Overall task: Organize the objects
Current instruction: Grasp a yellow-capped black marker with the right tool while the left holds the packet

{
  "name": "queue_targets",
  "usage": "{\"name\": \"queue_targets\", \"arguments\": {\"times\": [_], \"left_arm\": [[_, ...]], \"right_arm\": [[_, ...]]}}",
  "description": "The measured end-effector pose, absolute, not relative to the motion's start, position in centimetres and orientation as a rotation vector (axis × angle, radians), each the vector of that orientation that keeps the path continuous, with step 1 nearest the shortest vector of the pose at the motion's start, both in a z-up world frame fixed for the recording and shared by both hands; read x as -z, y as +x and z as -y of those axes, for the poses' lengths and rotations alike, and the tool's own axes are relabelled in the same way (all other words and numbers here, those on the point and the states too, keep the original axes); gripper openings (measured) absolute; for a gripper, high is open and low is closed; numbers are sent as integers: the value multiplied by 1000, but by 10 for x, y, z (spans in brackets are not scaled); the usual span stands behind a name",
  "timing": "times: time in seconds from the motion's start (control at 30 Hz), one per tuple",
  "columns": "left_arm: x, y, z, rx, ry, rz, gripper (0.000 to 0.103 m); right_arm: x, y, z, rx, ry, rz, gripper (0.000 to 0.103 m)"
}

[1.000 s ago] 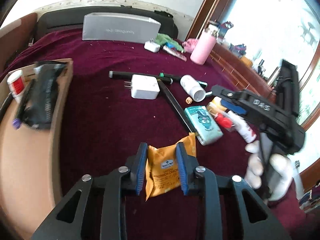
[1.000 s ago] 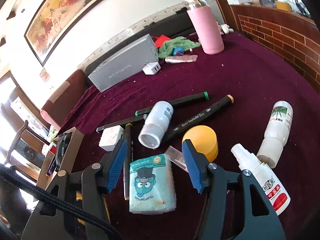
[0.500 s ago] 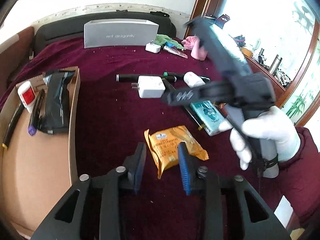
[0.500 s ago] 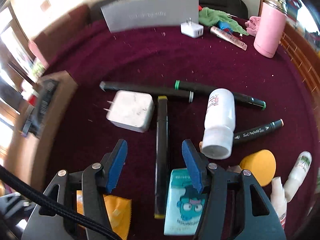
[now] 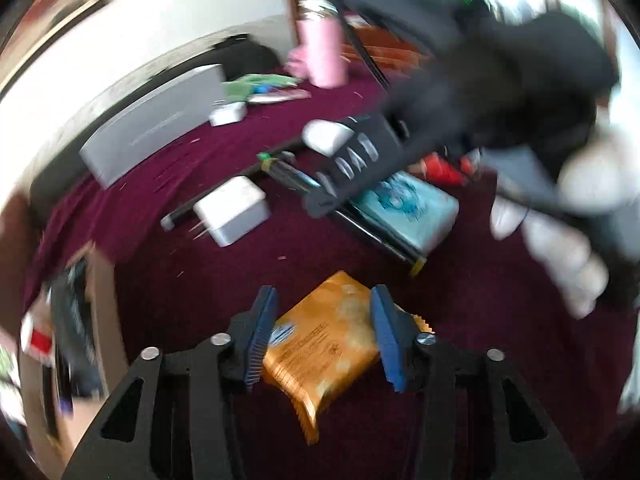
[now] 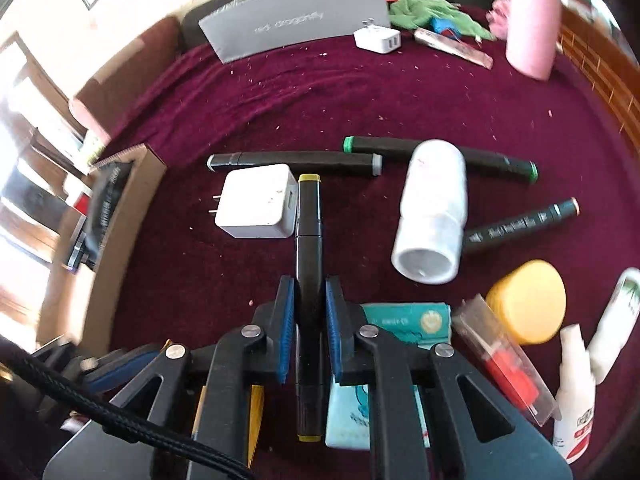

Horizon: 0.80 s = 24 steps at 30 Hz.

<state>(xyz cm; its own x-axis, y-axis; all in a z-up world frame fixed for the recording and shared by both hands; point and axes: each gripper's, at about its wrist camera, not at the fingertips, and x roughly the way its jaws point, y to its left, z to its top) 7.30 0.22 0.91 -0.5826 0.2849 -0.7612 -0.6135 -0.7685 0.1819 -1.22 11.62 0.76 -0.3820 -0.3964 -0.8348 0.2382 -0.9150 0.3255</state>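
While its jaws have just closed, the right gripper (image 6: 310,330) clamps a black marker (image 6: 308,240) lying on the maroon table (image 6: 320,96) beside a white charger (image 6: 256,208). The left gripper (image 5: 322,336), jaws just opening, stands open around an orange packet (image 5: 324,344), pads clear of it.

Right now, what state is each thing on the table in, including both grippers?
right gripper: shut on the yellow-capped marker
left gripper: open around the orange snack packet
white bottle: lying on its side
pink flask: upright
charger: unplugged, prongs out
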Motion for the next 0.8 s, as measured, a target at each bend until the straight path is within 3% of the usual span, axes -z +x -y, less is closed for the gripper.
{"name": "queue_targets", "arguments": {"times": [0.1,0.23,0.27,0.3,0.33,0.37,0.6,0.63,0.7,0.73,0.77,0.8], "left_arm": [[-2,74,-18,-2282,-1041,-689,56],[-4,73,-17,-2281,-1133,-604,52],[-6,72,-13,-2285,-1144,-555,28],[-10,71,-4,-2294,-1159,-474,26],[-14,69,7,-2295,-1186,-372,11],[-17,69,18,-2298,-1197,-282,2],[-27,87,64,-2354,-1140,-60,1],[-29,88,68,-2339,-1119,-25,4],[-32,88,70,-2297,-1105,-14,23],[-32,88,67,-2273,-1101,-37,46],[-30,90,63,-2241,-1100,-70,58],[-27,89,58,-2211,-1109,-112,58]], "right_arm": [[-6,-10,-121,2298,1471,264,12],[-4,-12,-122,2285,1467,300,12],[-4,-13,-122,2286,1463,307,12],[-4,-12,-122,2288,1456,314,12],[-6,-9,-124,2289,1441,330,12],[-8,-9,-125,2291,1431,341,12],[-31,8,-136,2290,1325,419,12],[-33,9,-135,2282,1322,421,12],[-36,17,-134,2268,1315,424,12],[-37,22,-134,2264,1312,426,13],[-38,27,-135,2262,1309,428,13],[-39,30,-135,2259,1303,431,13]]}}
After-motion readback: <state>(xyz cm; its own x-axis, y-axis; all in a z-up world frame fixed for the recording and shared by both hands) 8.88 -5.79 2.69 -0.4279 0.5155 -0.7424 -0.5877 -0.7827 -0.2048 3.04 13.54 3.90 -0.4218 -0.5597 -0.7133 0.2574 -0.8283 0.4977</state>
